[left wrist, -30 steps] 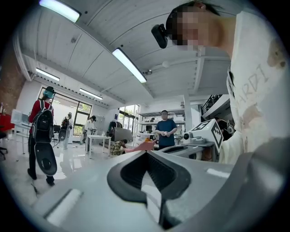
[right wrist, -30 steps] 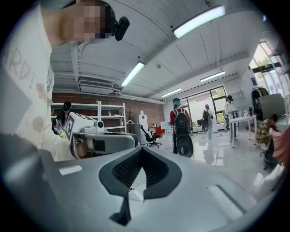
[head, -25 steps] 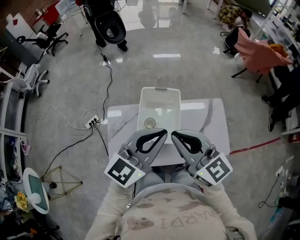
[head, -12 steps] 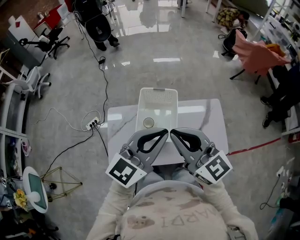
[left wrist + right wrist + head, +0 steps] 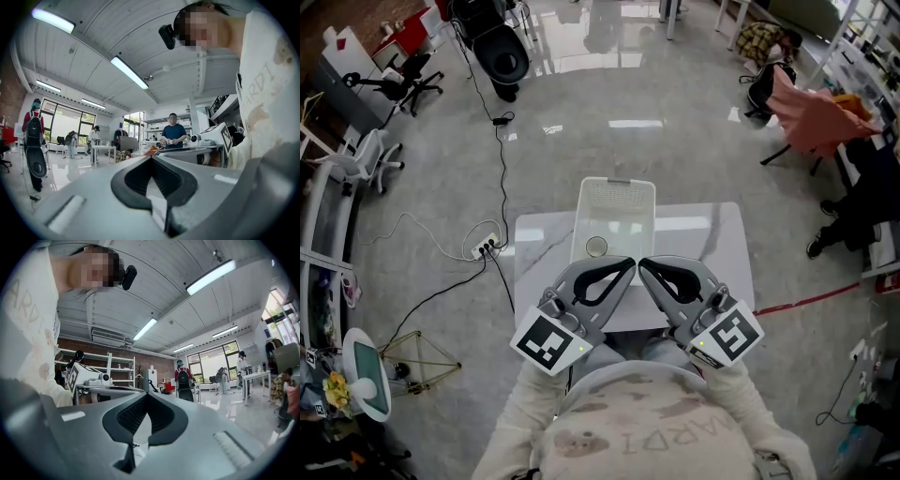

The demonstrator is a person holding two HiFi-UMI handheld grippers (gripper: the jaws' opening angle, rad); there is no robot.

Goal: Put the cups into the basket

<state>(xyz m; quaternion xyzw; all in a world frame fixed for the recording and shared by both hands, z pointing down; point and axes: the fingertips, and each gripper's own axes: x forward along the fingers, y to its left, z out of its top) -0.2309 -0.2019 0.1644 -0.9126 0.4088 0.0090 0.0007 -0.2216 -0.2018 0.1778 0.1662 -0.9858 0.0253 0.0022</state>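
Two grippers: held side by side at the 6 o'clock edge of the table (image 5: 724,246), their tips close together.
Left gripper (image 5: 628,266): jaws closed tip to tip, nothing between them.
Right gripper (image 5: 644,268): jaws also closed, nothing held.
Basket (image 5: 617,182): white, on the table, at 12 o'clock from the grippers.
Cup (image 5: 597,247): inside the basket, near its 7 o'clock corner.

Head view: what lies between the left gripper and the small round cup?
Only the white plastic basket's near rim; the small round cup sits inside, past the left gripper. Head view.
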